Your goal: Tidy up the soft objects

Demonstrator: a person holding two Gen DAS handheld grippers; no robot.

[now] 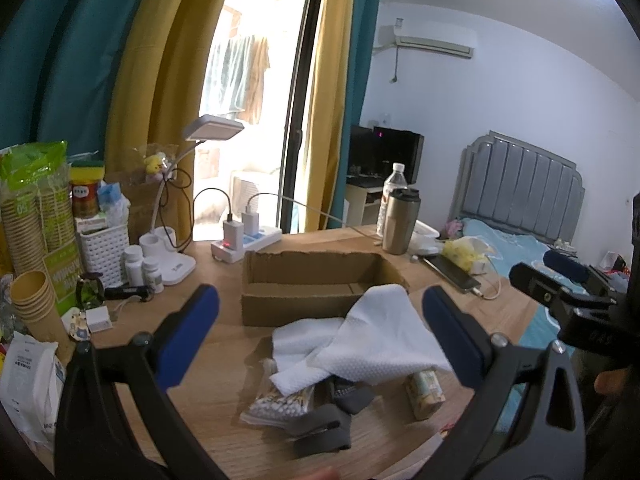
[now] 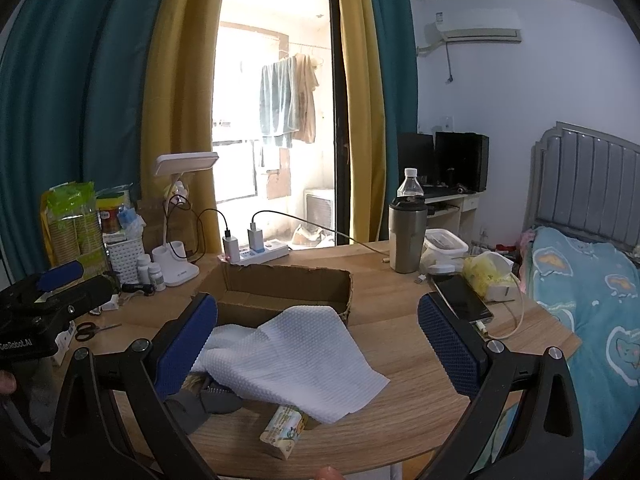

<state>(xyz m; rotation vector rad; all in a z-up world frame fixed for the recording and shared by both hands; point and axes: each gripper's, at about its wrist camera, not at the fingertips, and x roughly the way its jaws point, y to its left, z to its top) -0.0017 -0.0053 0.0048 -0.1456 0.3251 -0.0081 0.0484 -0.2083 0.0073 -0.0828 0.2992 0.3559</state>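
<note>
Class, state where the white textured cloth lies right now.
In both wrist views the white cloth lies mid-table, draped over grey socks, just in front of the cardboard box.

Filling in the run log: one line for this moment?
left gripper: open | right gripper: open | white cloth: on pile, ungrasped | cardboard box: behind pile

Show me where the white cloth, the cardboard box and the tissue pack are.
white cloth [image 2: 304, 360], right wrist view, middle of its dimpled surface.
cardboard box [image 1: 296, 308], left wrist view, its near outer wall.
tissue pack [image 2: 286, 432], right wrist view, its printed top face.
</note>
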